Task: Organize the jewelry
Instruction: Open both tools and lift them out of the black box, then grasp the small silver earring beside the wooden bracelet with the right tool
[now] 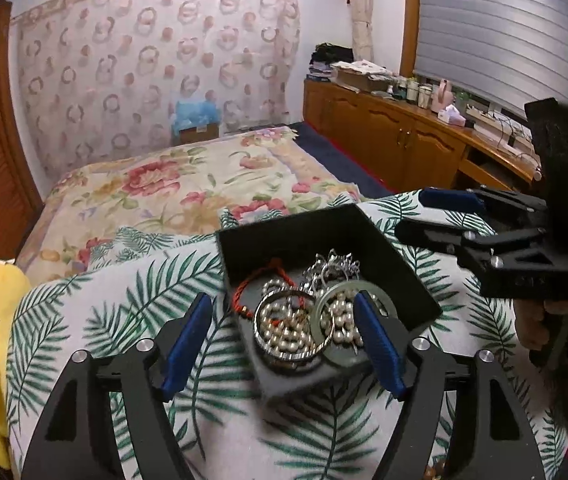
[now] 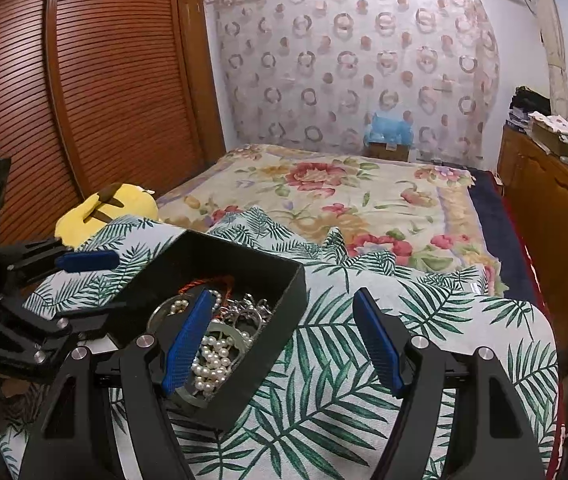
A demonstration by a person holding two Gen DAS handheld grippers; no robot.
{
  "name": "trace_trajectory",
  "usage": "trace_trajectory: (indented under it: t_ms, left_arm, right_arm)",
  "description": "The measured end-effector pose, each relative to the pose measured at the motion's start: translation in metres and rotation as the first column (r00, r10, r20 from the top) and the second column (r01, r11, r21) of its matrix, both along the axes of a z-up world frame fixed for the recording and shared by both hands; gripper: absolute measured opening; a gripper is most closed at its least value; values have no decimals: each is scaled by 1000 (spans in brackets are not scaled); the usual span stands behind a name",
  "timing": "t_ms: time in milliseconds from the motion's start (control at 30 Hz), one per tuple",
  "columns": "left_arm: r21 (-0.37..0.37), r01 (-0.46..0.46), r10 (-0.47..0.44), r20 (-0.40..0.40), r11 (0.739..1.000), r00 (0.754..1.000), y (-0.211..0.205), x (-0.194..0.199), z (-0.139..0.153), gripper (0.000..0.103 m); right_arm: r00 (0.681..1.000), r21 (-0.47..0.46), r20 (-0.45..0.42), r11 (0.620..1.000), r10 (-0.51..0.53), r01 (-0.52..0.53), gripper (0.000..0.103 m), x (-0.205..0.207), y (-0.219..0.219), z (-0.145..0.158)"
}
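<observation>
The black box [image 1: 325,240] sits on the leaf-print cloth [image 1: 132,300] spread over the near end of the bed, with the floral blanket [image 1: 188,176] beyond it. It is open-topped, square and shallow, and holds a tangled heap: a pearl strand [image 1: 284,328], a silver bangle [image 1: 295,354], a pale green ring-shaped bangle [image 1: 341,354], a red braided cord [image 1: 260,284] and a cluster of silver chain [image 1: 329,266]. Judged handling: the 2 bangles are rigid, smooth and likely slippery, so each is best pinched across its rim at a point clear of the pearls; the green one looks like stone or glass and should be treated as breakable. The pearl strand and chain are limp and will drape and snag on neighbouring pieces, so lift slowly near the middle of a free loop. The cord is soft and light. The box appears light and may slide on the soft cloth if dragged. The left gripper [image 1: 284,344] hovers over the near corner of the box with its 2 blue-padded fingers [image 1: 188,344] spread wide, holding nothing. The right gripper [image 2: 284,344] is likewise spread wide and empty, 1 finger over the box contents and the other over the cloth beside the box.
</observation>
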State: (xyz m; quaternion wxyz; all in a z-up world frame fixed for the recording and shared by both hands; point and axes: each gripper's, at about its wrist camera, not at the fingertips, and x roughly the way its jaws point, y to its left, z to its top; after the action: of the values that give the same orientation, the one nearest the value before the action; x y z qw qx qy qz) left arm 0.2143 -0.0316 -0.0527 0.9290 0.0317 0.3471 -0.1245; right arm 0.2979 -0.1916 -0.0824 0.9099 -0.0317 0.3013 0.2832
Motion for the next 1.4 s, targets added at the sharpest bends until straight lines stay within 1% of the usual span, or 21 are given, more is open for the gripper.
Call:
trace_trajectory:
  t_ms: [67,167,233,400,567,700,933,1000,1133,1233,1300,1367,1400]
  left_arm:
    - [-4,-12,12,-1,1000,1000,5,-9,0,77]
    - [-4,-23,23,-5,1000,1000,10,-19,-2,80]
    - [-4,-30,30,-16,1000,999,15,-26,-6,91]
    - [-17,-32,31,-42,999,999,24,-37,-13,92]
    - [-25,-39,37,-67,999,997,30,-49,-23,92]
    - [-25,-43,41,-75,999,996,31,-59,-27,92]
    - [-30,-44,42,-72,999,997,32,-82,-29,92]
    - [-26,-42,40,-72,999,997,31,-86,-29,92]
    - [-25,-43,41,-75,999,996,31,-98,-32,92]
    - [-27,-43,41,-77,999,996,31,-102,-33,92]
    - [-29,-44,42,-77,999,996,31,-108,-34,92]
    - [-32,-45,43,-77,998,996,31,-114,-36,92]
    - [-32,-46,43,-76,998,996,31,-117,-37,92]
  right_arm:
    - [1000,-3,9,1000,7,-7,75,-3,2,4]
    - [1000,-11,22,1000,14,-14,75,-6,6,10]
    - [999,-17,29,1000,21,-20,75,-9,9,15]
    - [998,-36,46,999,36,-34,75,-16,15,24]
    - [998,-56,40,997,47,-45,75,-29,16,24]
    - [999,-60,24,997,43,-42,75,-46,11,19]
    - [999,-74,-29,997,19,-21,75,-74,-4,1]
    - [999,-79,-41,997,14,-17,68,-81,-6,-4]
    - [998,-93,-67,996,4,-11,62,-100,-14,-15]
    - [996,-104,-91,994,9,-18,55,-112,-17,-24]
    - [994,-115,-108,993,17,-29,46,-118,-17,-30]
    - [992,-127,-122,991,26,-42,43,-125,-16,-35]
    - [990,-133,-134,990,38,-56,37,-129,-14,-39]
